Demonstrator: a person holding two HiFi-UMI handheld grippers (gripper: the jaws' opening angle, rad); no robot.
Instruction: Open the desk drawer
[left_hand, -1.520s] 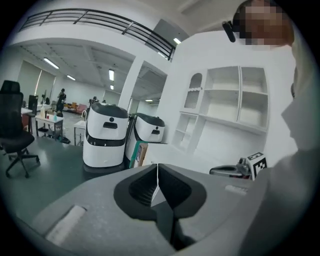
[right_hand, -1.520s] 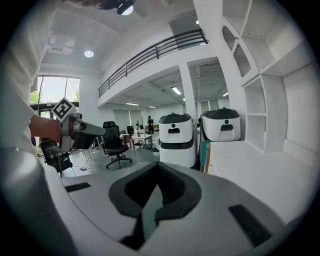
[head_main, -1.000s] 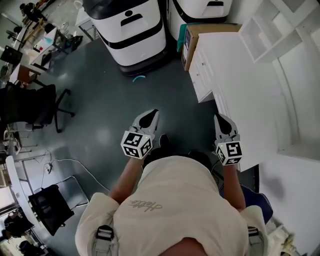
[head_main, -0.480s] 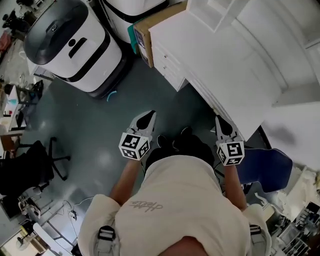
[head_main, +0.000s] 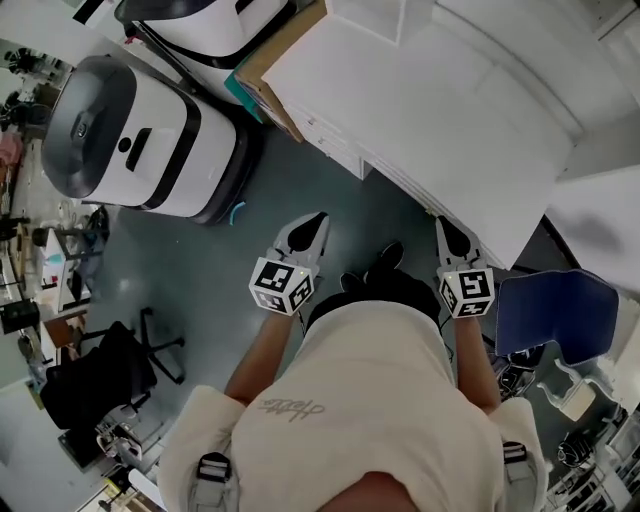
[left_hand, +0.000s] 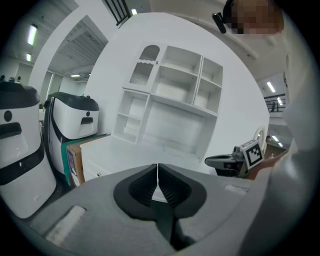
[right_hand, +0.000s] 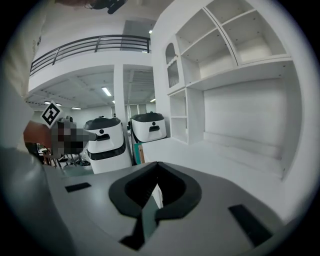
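The white desk (head_main: 440, 110) fills the top of the head view, with its stack of drawers (head_main: 335, 148) on its left end, all pushed in. My left gripper (head_main: 317, 220) hangs over the grey floor, just short of the drawer fronts, shut and empty. My right gripper (head_main: 442, 224) is beside the desk's front edge, its jaws together with nothing between them. In the left gripper view the left gripper (left_hand: 158, 167) points at the desk (left_hand: 130, 160) and the small drawer knob (left_hand: 98, 174). In the right gripper view the right gripper (right_hand: 157, 165) points along the desktop (right_hand: 210, 155).
Two white wheeled robot units (head_main: 140, 140) stand left of the desk, with a cardboard box (head_main: 275, 65) against its end. A blue chair (head_main: 555, 315) is at my right and a black office chair (head_main: 100, 375) at my left. A white shelf unit (left_hand: 170, 110) rises behind the desk.
The person has turned right, so the desk has swung from the right side to straight ahead. Both grippers moved with the body toward the desk and stayed shut.
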